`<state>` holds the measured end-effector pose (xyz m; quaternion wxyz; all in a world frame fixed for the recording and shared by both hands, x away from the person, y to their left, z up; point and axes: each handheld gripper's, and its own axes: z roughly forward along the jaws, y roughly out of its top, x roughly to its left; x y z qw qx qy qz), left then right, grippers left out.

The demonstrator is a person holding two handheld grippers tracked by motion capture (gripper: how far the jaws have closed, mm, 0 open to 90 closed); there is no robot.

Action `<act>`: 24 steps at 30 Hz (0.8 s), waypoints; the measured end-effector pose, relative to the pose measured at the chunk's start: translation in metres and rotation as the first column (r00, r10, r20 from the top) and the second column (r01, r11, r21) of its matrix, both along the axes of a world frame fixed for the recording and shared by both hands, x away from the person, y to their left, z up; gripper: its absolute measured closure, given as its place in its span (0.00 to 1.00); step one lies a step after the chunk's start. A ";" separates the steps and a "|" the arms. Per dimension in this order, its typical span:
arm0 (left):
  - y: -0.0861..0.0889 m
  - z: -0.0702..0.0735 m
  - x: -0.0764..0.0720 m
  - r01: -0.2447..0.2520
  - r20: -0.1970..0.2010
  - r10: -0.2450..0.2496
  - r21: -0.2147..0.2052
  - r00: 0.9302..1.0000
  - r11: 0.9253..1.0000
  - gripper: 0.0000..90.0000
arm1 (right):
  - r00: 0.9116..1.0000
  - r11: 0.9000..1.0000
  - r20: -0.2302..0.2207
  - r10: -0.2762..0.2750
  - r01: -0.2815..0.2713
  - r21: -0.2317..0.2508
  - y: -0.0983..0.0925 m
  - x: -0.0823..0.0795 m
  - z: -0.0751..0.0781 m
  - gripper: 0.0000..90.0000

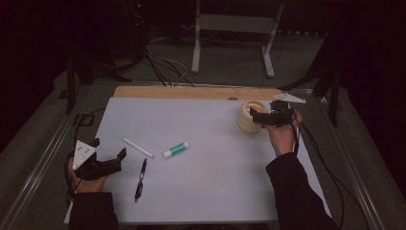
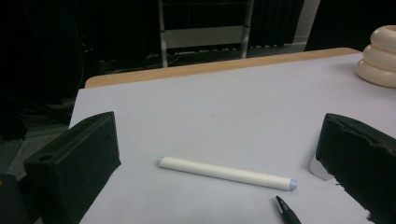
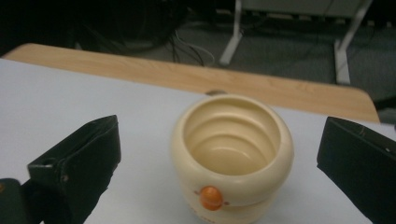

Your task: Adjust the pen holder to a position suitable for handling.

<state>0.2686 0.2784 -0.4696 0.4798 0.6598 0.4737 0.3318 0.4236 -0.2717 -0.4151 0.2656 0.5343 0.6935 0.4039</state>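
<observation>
On the white table (image 1: 215,187) lie a white marker (image 1: 138,147), a green and white glue stick (image 1: 176,149) and a black pen (image 1: 141,178). A cream ribbed cup (image 1: 248,120) stands at the back right. My left gripper (image 1: 109,149) is open near the front left, just left of the marker (image 2: 226,172), with the pen tip (image 2: 287,211) beside its right jaw. My right gripper (image 1: 263,110) is open at the cup's right side. The cup (image 3: 232,140), empty and bearing an orange dot, sits in front of and between its jaws, untouched.
A wooden strip (image 1: 191,92) borders the table's far edge. Beyond it are cables on the floor and a white metal stand (image 1: 234,28). Metal rails (image 1: 43,158) run along both sides of the table. The cup (image 2: 380,56) is far right in the left gripper view.
</observation>
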 end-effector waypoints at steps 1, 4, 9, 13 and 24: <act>0.000 0.000 0.000 0.000 0.000 0.000 -0.001 1.000 1.000 0.00 | 1.000 1.000 -0.015 -0.013 0.013 -0.001 -0.001 0.003 -0.003 0.00; 0.000 0.000 0.000 0.002 -0.003 -0.002 0.001 1.000 1.000 0.00 | 0.996 0.998 -0.066 -0.054 0.055 0.016 -0.006 0.012 -0.013 0.01; -0.001 -0.001 0.001 0.004 -0.003 -0.004 -0.001 1.000 1.000 0.00 | 0.986 0.993 -0.128 -0.109 0.113 0.022 -0.012 0.026 -0.026 0.12; -0.001 -0.001 0.001 0.007 -0.005 -0.007 0.003 1.000 1.000 0.00 | 0.976 0.987 -0.144 -0.162 0.163 -0.001 -0.013 0.036 -0.032 0.29; 0.000 -0.001 0.000 0.002 -0.003 -0.002 -0.002 1.000 1.000 0.00 | 0.937 0.971 -0.257 -0.234 0.241 -0.008 -0.018 0.037 -0.052 0.76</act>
